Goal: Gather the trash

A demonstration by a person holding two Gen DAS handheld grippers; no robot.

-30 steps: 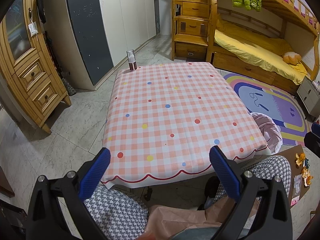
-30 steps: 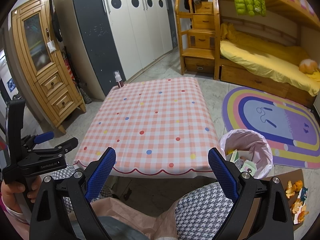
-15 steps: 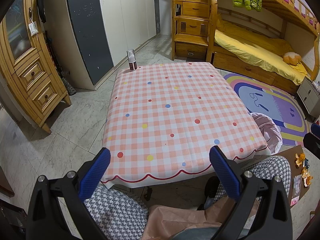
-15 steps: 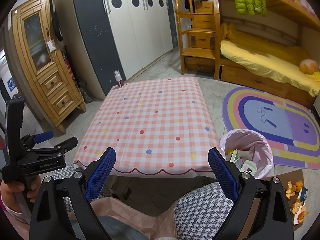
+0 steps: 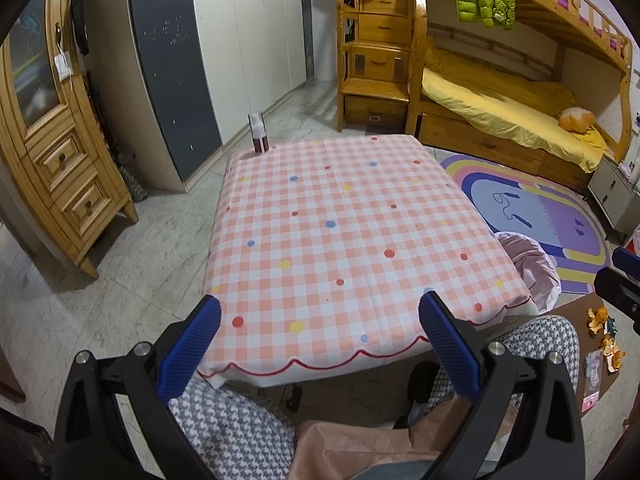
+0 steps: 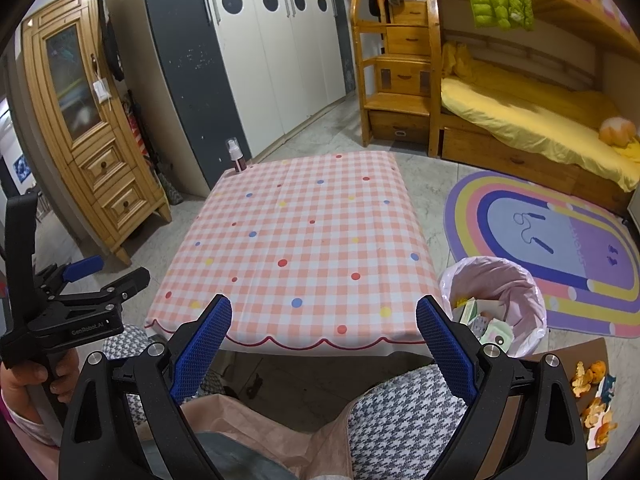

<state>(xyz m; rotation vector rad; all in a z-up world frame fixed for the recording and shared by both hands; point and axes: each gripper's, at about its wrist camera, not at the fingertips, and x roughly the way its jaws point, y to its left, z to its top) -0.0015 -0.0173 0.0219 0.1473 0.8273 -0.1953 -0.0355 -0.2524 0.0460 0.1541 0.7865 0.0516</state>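
A pink-lined trash bin (image 6: 496, 300) stands on the floor at the table's right front corner, with paper scraps and packets inside; its bag (image 5: 532, 264) shows past the table edge in the left wrist view. Orange peels (image 6: 592, 396) and wrappers lie on a brown board (image 6: 560, 364) on the floor to the right, also seen as peels (image 5: 608, 340). My left gripper (image 5: 316, 344) is open and empty over the table's near edge. My right gripper (image 6: 322, 344) is open and empty too. The left gripper (image 6: 92, 284) appears at the left of the right wrist view, held by a hand.
A checked pink tablecloth covers the low table (image 5: 352, 232). A small spray bottle (image 5: 258, 136) stands on its far left corner. A wooden cabinet (image 5: 52, 140) stands left, wardrobes behind, a bunk bed (image 5: 500, 100) and rainbow rug (image 6: 552, 240) to the right. Knees in houndstooth fabric (image 6: 404, 420) sit below.
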